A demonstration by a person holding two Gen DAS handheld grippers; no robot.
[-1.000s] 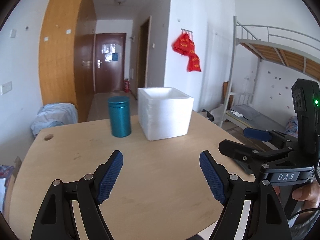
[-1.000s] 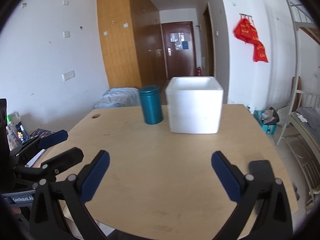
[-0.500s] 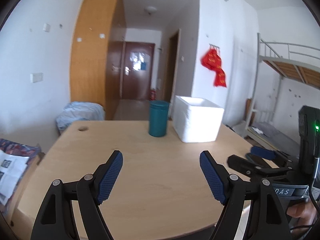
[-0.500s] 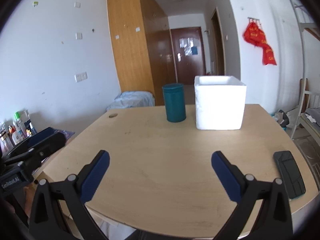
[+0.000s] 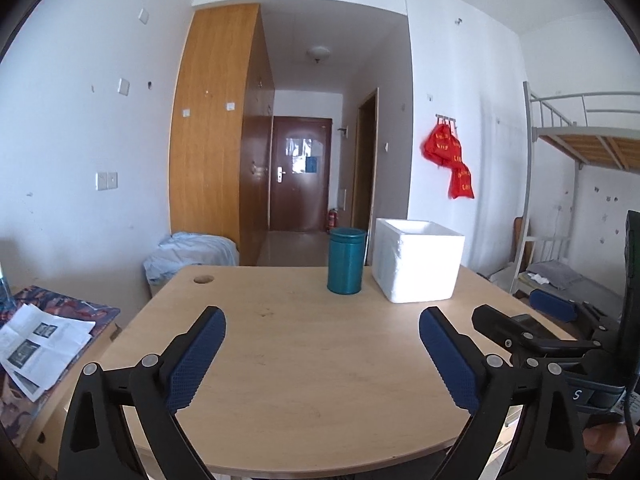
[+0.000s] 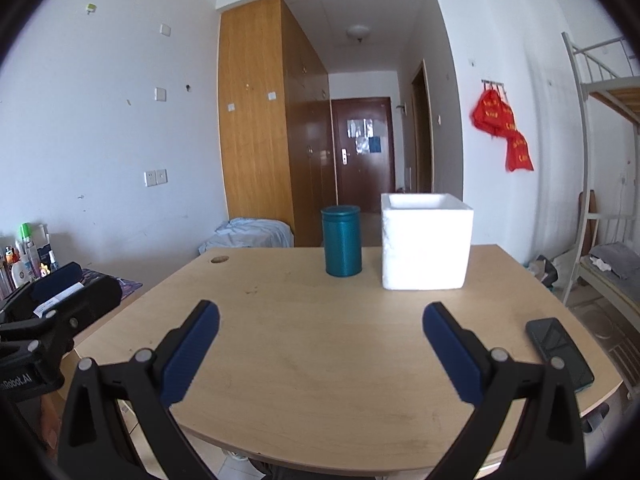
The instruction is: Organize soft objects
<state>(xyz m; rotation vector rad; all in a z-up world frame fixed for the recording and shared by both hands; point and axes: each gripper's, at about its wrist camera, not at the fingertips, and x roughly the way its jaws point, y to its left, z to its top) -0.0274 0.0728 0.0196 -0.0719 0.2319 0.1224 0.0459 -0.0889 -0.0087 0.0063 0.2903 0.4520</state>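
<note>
Both grippers hang over the near edge of the wooden worktop (image 5: 312, 360) with nothing in them. The left gripper (image 5: 322, 354) has its jaws opening at this moment, the blue pads spread wide with only bare wood between them. The right gripper (image 6: 320, 350) also stands spread wide and empty. Judging from that, the pair is being readied for a reach rather than carrying anything.

At the far side of the worktop stand two things, side by side and nearly touching: a teal cylindrical tin (image 6: 341, 241) with its lid on, and to its right a white foam box (image 6: 426, 240), open at the top. The box looks like the likely receptacle for the sorting — open, light, and set where either gripper could drop something in from above. Whether anything already lies inside cannot be told; its walls hide the bottom from both views.

No soft object shows on the worktop itself. The nearest soft things are off it: a pale blue bundle of cloth (image 5: 192, 250) on the floor by the wardrobe, at the far left, and red bags (image 6: 502, 128) hanging on the right wall. So which object the task means is unclear.

A dark phone (image 6: 558, 354) lies at the near right edge of the worktop, just beside the right gripper's finger — placed where a careless sweep could knock it off.
</note>
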